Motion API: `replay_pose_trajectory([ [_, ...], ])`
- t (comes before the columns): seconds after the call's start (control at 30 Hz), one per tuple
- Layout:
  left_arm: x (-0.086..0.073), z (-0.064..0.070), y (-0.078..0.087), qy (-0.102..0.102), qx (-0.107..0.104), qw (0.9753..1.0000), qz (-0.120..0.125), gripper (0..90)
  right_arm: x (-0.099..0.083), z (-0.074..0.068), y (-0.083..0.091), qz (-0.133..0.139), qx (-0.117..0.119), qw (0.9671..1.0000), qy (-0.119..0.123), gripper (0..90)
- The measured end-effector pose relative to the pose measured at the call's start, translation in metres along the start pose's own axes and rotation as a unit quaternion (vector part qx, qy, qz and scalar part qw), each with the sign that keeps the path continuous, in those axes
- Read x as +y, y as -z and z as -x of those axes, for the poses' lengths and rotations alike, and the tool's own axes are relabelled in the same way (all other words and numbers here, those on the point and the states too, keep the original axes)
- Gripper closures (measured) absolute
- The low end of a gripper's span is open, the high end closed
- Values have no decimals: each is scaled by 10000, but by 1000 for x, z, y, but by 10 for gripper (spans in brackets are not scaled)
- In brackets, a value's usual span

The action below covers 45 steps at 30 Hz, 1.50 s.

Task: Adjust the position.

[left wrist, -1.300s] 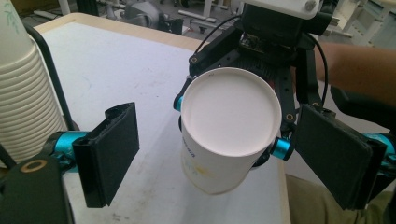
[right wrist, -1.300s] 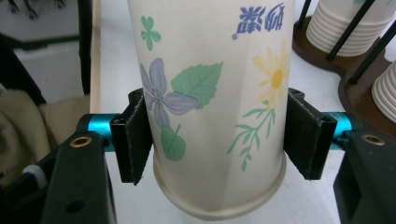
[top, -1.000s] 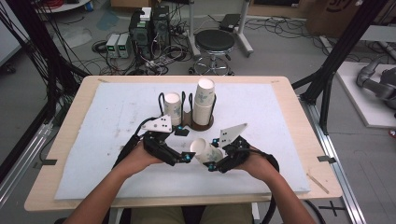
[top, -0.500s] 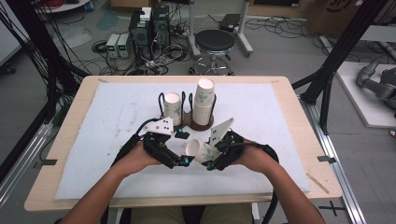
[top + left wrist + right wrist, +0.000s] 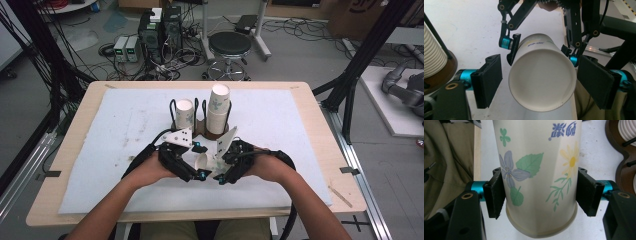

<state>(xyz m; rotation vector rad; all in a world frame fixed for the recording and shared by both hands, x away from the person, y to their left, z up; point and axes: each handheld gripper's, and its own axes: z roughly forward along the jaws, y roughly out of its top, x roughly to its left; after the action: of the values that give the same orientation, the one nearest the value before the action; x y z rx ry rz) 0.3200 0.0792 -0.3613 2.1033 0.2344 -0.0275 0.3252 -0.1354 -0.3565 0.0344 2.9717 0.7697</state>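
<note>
- Near the front middle of the surface [image 5: 125,120], above its white mat, a paper cup [image 5: 202,162] is held on its side between the two grippers.
- From the person's right, the right gripper [image 5: 221,176] has its fingers [image 5: 496,196] clamped on the cup; the right gripper view shows one pad pressed against each side of the flower-printed wall, close to the rim.
- In that view the rim end of the cup points toward the camera, and the body runs away between the pads.
- Opposite it, the left gripper [image 5: 201,160] faces the cup's open mouth with its fingers [image 5: 487,80] spread apart.
- In the left gripper view the cup's round mouth lies between those two pads, with a gap showing on the left side and the right pad just beside the rim; I cannot tell whether that pad touches.
- Beyond the mouth in the same view, the other gripper's pads grip the cup's wall on either side.
- Farther back on the mat stands a dark cup rack [image 5: 200,131], near the grippers but apart from them.
- Its left ring holds a short stack of cups [image 5: 184,114], and its right ring holds a taller stack [image 5: 218,107], both upright.
</note>
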Motion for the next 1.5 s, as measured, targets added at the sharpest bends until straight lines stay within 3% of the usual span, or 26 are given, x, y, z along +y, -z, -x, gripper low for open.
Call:
replay_pose_trajectory([
  [0.27, -1, 0, -4, -76, -122, 9998, -155, 346, 2, -1, -1, -67, 69, 10000, -5, 331],
  [0.5, -2, 0, -6, -164, -91, 9995, -257, 371, 1, -2, -4, -189, 95, 9998, 6, 313],
  [0.6, -2, 0, -3, -215, -46, 9996, -179, 373, -2, -2, 1, 167, 7, 9998, -59, 205],
  [0.7, -3, -1, 3, -184, -27, 9998, 52, 373, -7, -1, 11, 626, 14, 9977, -277, 205],
  [0.87, -9, -3, 9, -169, -44, 9989, 425, 372, -23, 1, 27, 1484, -94, 9869, -623, 204],
  [1.0, -14, -5, 13, -94, 31, 9981, 616, 372, -36, 0, 36, 2032, -238, 9750, -867, 204],
  [1.17, -20, -7, 16, -44, 167, 9960, 881, 371, -47, -2, 36, 2365, -433, 9642, -1117, 205],
  [1.5, -32, -10, 21, 40, 265, 9923, 1212, 372, -67, -11, 29, 2992, -695, 9416, -1382, 204],
])
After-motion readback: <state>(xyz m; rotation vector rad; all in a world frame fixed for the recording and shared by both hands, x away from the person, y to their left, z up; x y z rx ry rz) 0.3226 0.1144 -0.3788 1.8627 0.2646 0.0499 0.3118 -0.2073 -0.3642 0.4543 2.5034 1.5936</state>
